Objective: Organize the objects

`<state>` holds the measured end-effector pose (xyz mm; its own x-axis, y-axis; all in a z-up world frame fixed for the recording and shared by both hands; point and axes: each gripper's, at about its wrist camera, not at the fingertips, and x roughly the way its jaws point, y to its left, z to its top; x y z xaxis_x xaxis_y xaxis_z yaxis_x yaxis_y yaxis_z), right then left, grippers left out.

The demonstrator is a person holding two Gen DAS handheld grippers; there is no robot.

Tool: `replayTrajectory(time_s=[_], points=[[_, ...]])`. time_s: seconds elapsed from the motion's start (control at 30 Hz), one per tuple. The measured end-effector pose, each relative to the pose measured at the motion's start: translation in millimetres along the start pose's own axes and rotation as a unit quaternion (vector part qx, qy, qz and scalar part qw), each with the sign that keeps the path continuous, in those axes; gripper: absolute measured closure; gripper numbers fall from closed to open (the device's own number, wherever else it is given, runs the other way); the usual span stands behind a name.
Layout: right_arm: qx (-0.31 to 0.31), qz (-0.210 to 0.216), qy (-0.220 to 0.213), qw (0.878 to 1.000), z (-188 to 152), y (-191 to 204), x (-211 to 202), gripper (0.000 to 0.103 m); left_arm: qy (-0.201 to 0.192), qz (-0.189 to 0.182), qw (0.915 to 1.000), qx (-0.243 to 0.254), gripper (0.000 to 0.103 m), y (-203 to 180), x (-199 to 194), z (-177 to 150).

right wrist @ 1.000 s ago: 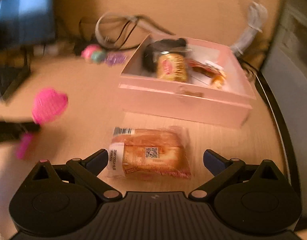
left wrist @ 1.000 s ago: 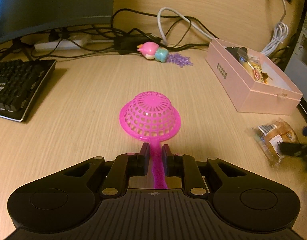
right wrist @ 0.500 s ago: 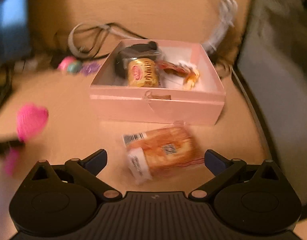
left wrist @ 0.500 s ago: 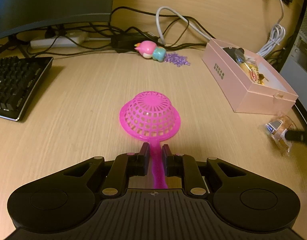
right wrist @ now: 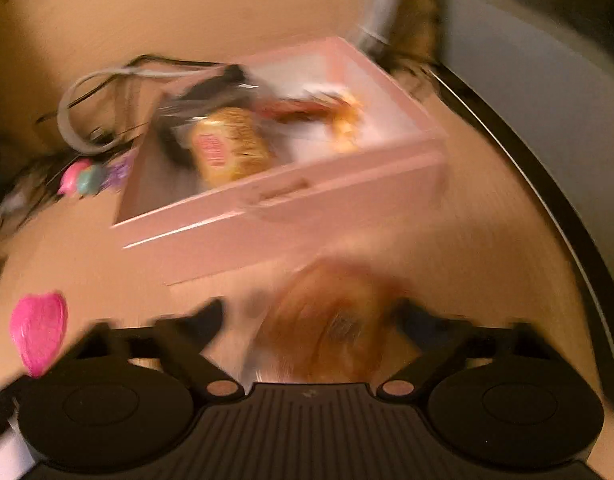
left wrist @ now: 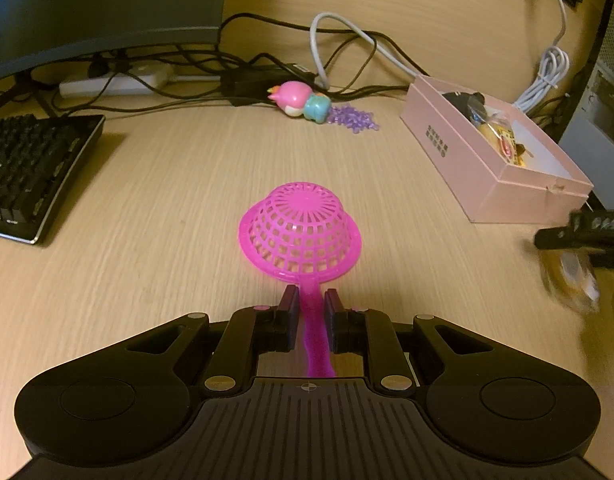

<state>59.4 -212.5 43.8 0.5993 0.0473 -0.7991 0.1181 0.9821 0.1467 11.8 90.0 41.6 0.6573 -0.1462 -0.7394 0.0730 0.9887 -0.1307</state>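
Observation:
My left gripper is shut on the handle of a pink plastic strainer, which lies dome up on the wooden desk. A wrapped bread packet lies between the fingers of my right gripper, just in front of the open pink box. The right jaws are closing around the packet, and a gap still shows at the left finger; the view is blurred. In the left wrist view the right gripper hovers over the packet near the box, which holds several snack packets.
A black keyboard lies at the left and a monitor stands behind it. A pink and teal toy and purple beads lie among cables at the back. A computer case stands beyond the desk's right edge.
My right gripper has rolled and moved closer over the bread packet, and its jaws have narrowed around it. The left gripper and the strainer have not moved.

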Motion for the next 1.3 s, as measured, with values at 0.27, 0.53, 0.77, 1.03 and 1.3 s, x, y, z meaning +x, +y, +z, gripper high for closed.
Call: replayTrajectory(time_s=[0.27,0.53,0.77,1.03,1.3], points=[[-0.205,0.063,-0.007,0.977,-42.9,26.2,-31.6,0.044,0.0,0.0,1.0,-0.006,0.085,1.0,-0.1,-0.1],[-0.221,0.006,-0.045,0.974,-58.2,9.1,-65.9,0.009,0.001,0.008,0.9999,0.013,0.086,-2.9,-0.5,0.4],[-0.099,0.03,-0.051,0.993,-40.6,-30.9,-86.2,0.0,0.002,0.011,0.9996,0.025,0.086,-7.7,-1.9,-2.3],[-0.066,0.026,-0.015,0.997,-54.1,-33.2,-67.5,0.0,0.006,0.012,0.9995,0.028,0.086,-10.9,-5.8,-6.3],[-0.085,0.028,-0.006,0.996,-59.8,-17.7,-57.1,0.0,0.004,0.016,0.9992,0.036,0.086,-16.0,-10.9,-13.0]])
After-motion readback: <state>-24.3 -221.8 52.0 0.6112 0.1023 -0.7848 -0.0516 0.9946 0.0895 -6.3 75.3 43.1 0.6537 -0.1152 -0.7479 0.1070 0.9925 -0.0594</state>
